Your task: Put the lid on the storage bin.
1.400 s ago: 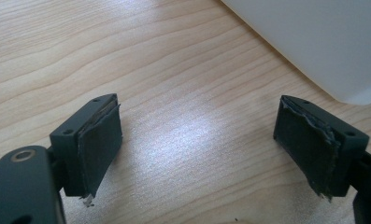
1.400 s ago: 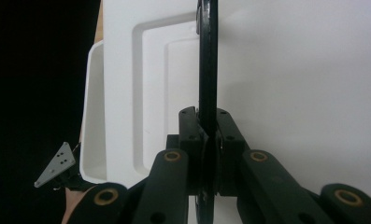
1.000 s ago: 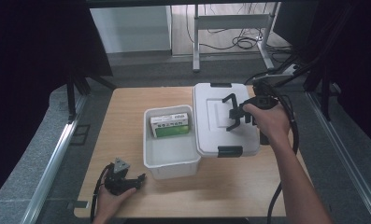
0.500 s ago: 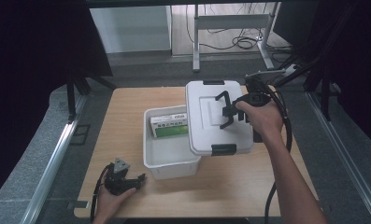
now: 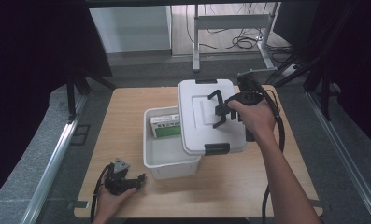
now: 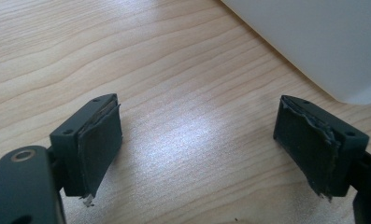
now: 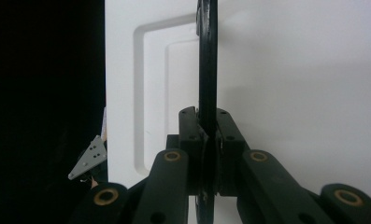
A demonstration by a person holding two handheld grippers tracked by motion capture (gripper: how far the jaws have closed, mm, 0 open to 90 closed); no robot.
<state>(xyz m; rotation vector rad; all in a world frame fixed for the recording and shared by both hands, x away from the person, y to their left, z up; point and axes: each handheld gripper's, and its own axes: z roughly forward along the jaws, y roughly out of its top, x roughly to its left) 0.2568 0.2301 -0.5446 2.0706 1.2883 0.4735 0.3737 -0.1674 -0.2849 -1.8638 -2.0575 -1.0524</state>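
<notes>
Lid, white, with black handle and latches, held over the right part of an open white bin at mid-bench; a green-and-white box lies inside the bin, partly covered. Right claw reaches in from the right, forearm stretched forward, clamped on the handle; the right gripper view shows pads pinching it edge-on. Left claw rests near-left on the bench, pads apart around bare wood, just beside the bin wall.

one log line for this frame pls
right tongs: shut on black handle of white plastic lid | lid: partly over white plastic bin | left tongs: open, on wooden table
</notes>
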